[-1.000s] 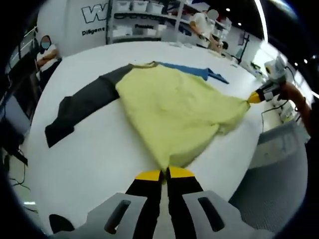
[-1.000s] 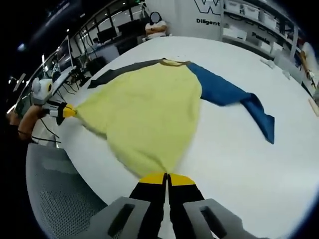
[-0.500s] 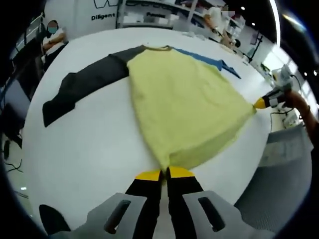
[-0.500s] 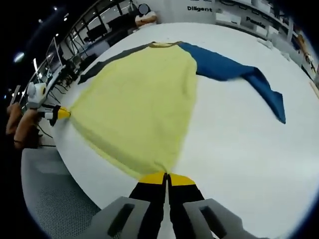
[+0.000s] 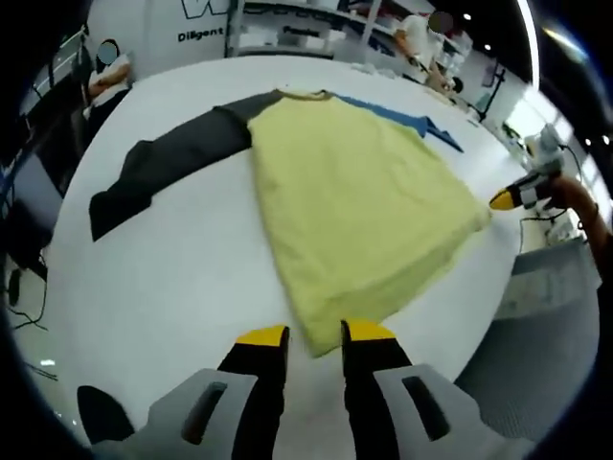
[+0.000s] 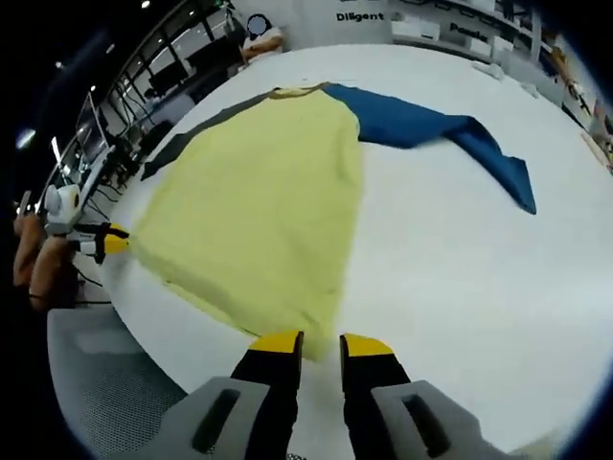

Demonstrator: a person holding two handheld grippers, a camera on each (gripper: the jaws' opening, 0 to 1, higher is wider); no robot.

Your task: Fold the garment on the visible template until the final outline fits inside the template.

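A shirt with a yellow body (image 5: 354,206) lies spread flat on the white table (image 5: 182,287). Its dark grey sleeve (image 5: 158,171) stretches out to the left and its blue sleeve (image 5: 410,119) lies on the far side. My left gripper (image 5: 316,335) stands open, with one hem corner just ahead of its tips. In the right gripper view the yellow body (image 6: 259,196), blue sleeve (image 6: 445,134) and grey sleeve (image 6: 196,139) show too. My right gripper (image 6: 321,345) is open at the other hem corner. Each gripper appears at the other view's edge, the right gripper (image 5: 508,198) and the left gripper (image 6: 107,241).
The table's curved edge (image 5: 479,316) runs close behind the hem, with grey mesh flooring (image 5: 546,326) beyond it. Shelves and seated people (image 5: 105,77) stand past the far rim. Bare white table (image 6: 460,278) lies to the right of the shirt.
Both grippers have gone from shut on the hem corners to open. The hem has dropped flat onto the table.
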